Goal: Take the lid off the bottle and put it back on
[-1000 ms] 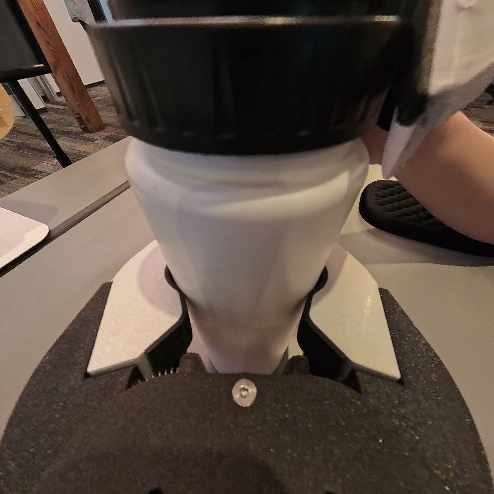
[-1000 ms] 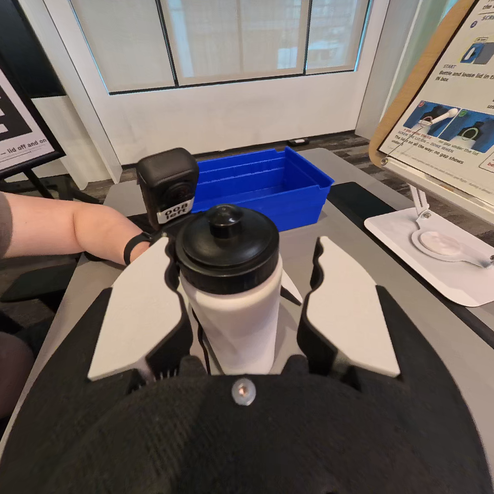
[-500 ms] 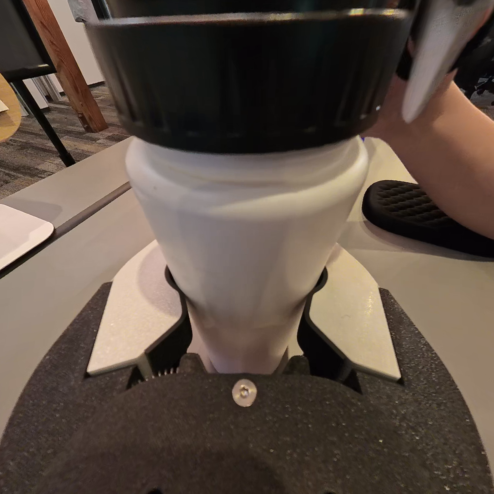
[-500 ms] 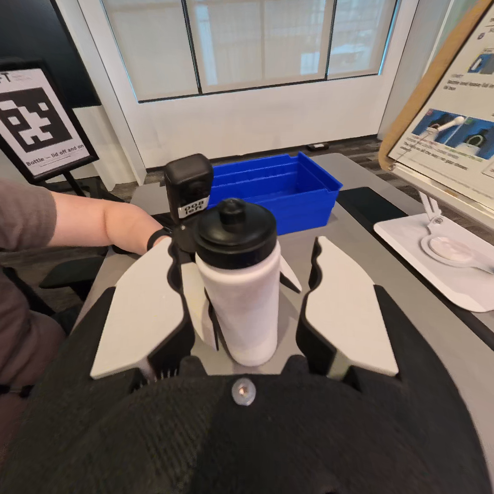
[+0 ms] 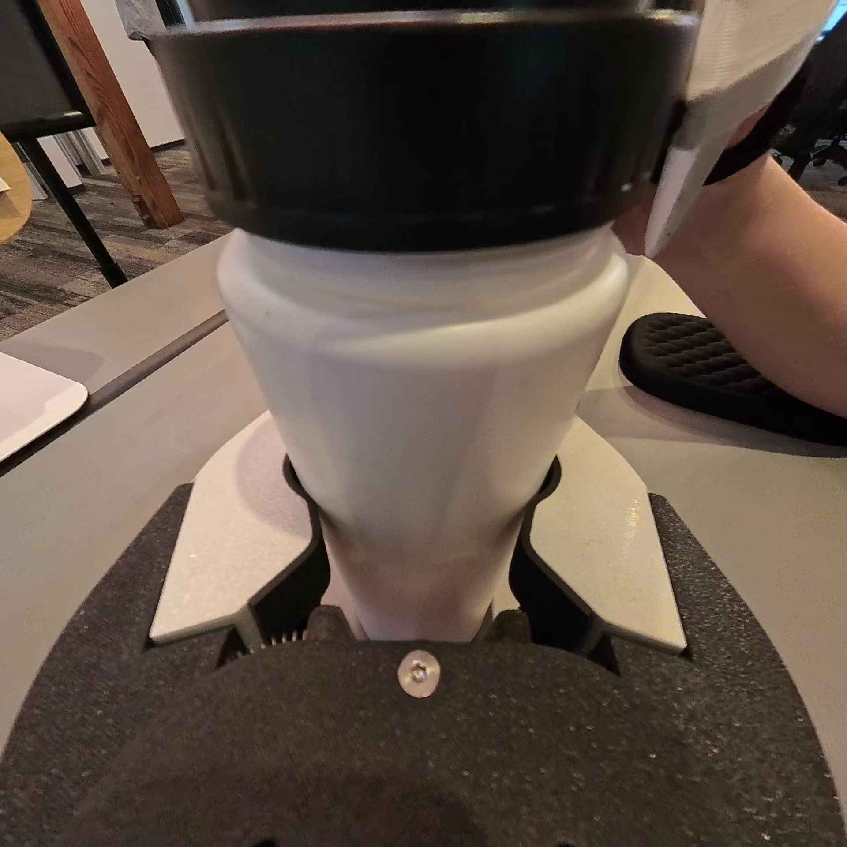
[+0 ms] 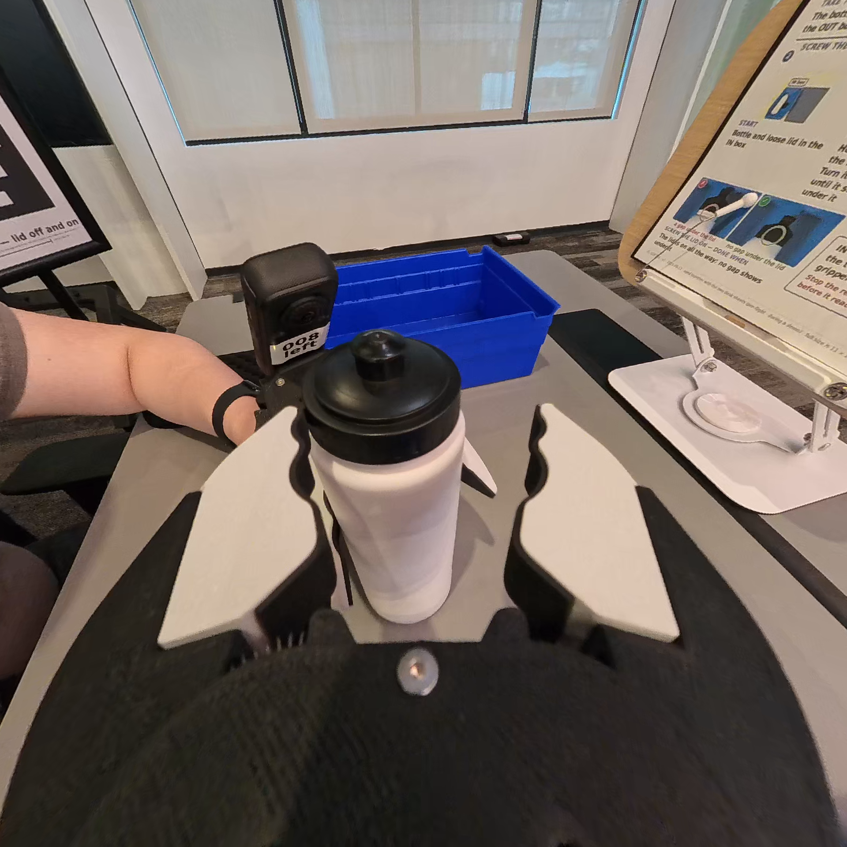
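Compared with half a second ago, my right gripper [image 6: 419, 481] has come closer to the white bottle [image 6: 394, 518], its fingers spread apart on either side below the black lid [image 6: 382, 398], the left one just beside it. My left gripper [image 5: 421, 499] stays clamped on the bottle's body, which stands upright on the grey counter [image 6: 568, 412] with the lid on. Only the right wrist view shows the blue bin [image 6: 440, 316] behind the bottle and the instruction board [image 6: 751, 183] on its white stand. Only the left wrist view shows a black pad [image 5: 715, 371] under my forearm.
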The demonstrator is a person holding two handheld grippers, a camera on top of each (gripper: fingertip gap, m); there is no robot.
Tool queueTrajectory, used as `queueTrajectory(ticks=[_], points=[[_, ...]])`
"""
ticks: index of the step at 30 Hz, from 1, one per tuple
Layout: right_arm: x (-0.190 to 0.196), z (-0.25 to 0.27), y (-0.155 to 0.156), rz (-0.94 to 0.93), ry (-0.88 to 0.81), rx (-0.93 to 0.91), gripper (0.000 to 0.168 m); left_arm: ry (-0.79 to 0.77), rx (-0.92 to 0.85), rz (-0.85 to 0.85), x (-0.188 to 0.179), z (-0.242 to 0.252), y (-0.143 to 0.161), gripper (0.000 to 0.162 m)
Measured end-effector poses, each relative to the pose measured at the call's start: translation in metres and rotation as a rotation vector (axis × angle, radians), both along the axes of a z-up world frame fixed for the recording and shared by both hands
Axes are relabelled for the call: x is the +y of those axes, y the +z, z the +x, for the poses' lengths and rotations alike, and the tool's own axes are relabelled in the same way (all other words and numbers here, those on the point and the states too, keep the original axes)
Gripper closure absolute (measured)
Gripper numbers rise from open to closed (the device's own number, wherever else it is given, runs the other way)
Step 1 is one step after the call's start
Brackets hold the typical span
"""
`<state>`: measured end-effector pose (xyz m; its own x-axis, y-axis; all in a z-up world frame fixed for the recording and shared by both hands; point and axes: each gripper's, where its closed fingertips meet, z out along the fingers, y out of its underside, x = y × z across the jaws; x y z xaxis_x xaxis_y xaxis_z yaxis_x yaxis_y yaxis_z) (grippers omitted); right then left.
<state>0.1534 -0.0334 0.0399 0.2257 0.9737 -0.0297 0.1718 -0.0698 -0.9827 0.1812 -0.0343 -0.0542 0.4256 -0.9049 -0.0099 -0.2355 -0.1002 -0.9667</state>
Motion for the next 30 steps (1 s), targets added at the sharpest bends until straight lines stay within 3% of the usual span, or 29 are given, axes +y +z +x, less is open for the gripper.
queueTrajectory(ticks=[4,8,13,16,18,26,28,30], points=[[0.006,0.01,0.0,-0.007,-0.014,0.002,0.077,0.008,-0.01,-0.01,0.001,-0.002,0.001,0.062],[0.017,0.025,0.006,-0.022,-0.051,0.049,0.095,0.004,0.004,0.006,-0.001,-0.005,0.0,0.062],[-0.01,0.019,0.027,-0.044,0.1,0.146,0.089,0.004,0.007,0.001,-0.001,-0.003,0.0,0.062],[-0.017,-0.004,0.009,-0.02,0.089,0.043,0.081,0.005,0.004,0.003,-0.001,-0.002,0.0,0.062],[-0.011,-0.012,0.0,0.012,0.035,0.003,0.085,-0.001,0.004,0.004,-0.003,-0.001,0.0,0.062],[-0.002,0.005,0.001,-0.01,0.026,0.011,0.085,-0.004,-0.009,-0.014,-0.001,-0.001,0.001,0.062],[0.008,0.015,0.004,-0.008,-0.019,0.024,0.092,0.002,-0.025,-0.03,0.0,-0.004,0.002,0.062],[0.021,0.027,0.005,-0.016,-0.076,0.05,0.109,-0.01,0.002,-0.002,-0.002,-0.005,0.0,0.062]])
